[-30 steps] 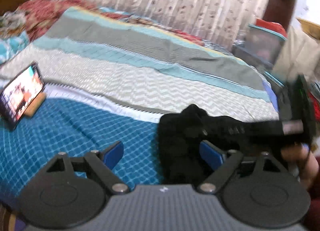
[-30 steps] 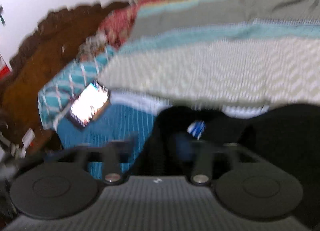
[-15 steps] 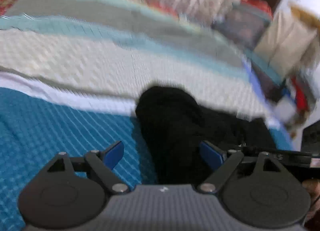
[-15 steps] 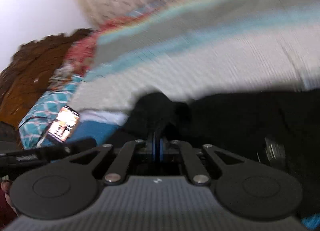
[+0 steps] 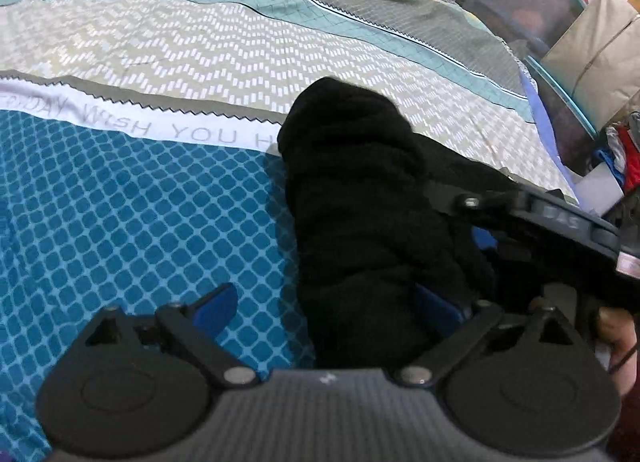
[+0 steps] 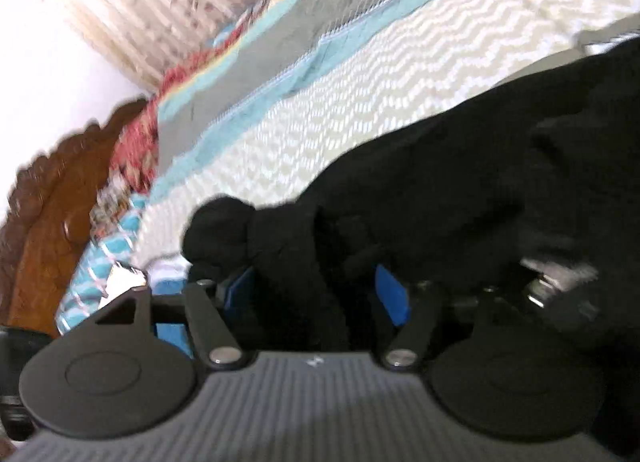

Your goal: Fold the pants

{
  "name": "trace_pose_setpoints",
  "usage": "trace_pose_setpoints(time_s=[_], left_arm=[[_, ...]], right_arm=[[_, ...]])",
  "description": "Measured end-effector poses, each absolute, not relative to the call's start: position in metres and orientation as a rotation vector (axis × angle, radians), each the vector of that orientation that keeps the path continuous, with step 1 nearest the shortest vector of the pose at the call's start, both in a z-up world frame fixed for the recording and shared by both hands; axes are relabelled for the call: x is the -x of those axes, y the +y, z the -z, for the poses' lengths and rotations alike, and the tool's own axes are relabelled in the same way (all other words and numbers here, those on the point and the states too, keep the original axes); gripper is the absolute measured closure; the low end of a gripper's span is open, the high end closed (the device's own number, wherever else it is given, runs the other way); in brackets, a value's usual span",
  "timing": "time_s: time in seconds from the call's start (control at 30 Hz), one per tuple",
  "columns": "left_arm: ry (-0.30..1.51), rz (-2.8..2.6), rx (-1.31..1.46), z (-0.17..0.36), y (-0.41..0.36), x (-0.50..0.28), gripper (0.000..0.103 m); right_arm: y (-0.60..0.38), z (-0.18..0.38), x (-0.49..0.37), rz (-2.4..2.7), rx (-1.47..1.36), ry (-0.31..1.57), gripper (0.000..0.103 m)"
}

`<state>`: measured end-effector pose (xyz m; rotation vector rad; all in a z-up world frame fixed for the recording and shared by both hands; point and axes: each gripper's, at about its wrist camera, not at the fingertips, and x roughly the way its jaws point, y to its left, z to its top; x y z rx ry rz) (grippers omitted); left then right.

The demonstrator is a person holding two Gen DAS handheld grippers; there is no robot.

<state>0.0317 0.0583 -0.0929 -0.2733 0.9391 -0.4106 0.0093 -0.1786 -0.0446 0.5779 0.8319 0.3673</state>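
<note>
Left gripper (image 5: 326, 308): fingers spread wide and opening, released; black pants (image 5: 360, 221) bunched between them, against the right-side finger (image 5: 438, 308).
Right gripper (image 6: 316, 294): fingers opening, released; pants (image 6: 440, 189) folds between them.
Pants: heaped ahead of both grippers on the bed (image 5: 120, 221).
Beyond: curtain (image 6: 160, 1), wooden headboard (image 6: 52, 201).

Left wrist view sharp, evenly lit; right wrist view motion-blurred, curtain (image 6: 132, 9) glare overexposed; fisheye-bent edges.

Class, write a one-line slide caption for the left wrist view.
Left gripper, jaws opening, straddles bunched black pants on a patterned bedsheet.
</note>
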Motion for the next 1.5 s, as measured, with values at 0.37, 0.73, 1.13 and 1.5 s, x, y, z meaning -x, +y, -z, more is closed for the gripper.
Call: trace_pose_setpoints(time_s=[0.37,0.73,1.13,1.5], left_arm=[[0.831,0.532,0.153,0.060,0.013,-0.025,0.018],[0.919,0.452,-0.062,0.093,-0.021,-0.031,0.004],[0.909,0.423,-0.094,0.094,-0.032,-0.030,0.002],[0.946,0.417,-0.057,0.100,-0.025,-0.042,0.000]], right_arm=[[-0.201,-0.032,0.044,-0.242,-0.340,0.494,0.081],[-0.212,-0.008,0.052,-0.071,-0.341,0.490,0.053],[-0.179,0.014,-0.035,-0.339,-0.400,0.749,0.079],[-0.200,0.039,-0.028,-0.299,-0.551,0.775,0.102]])
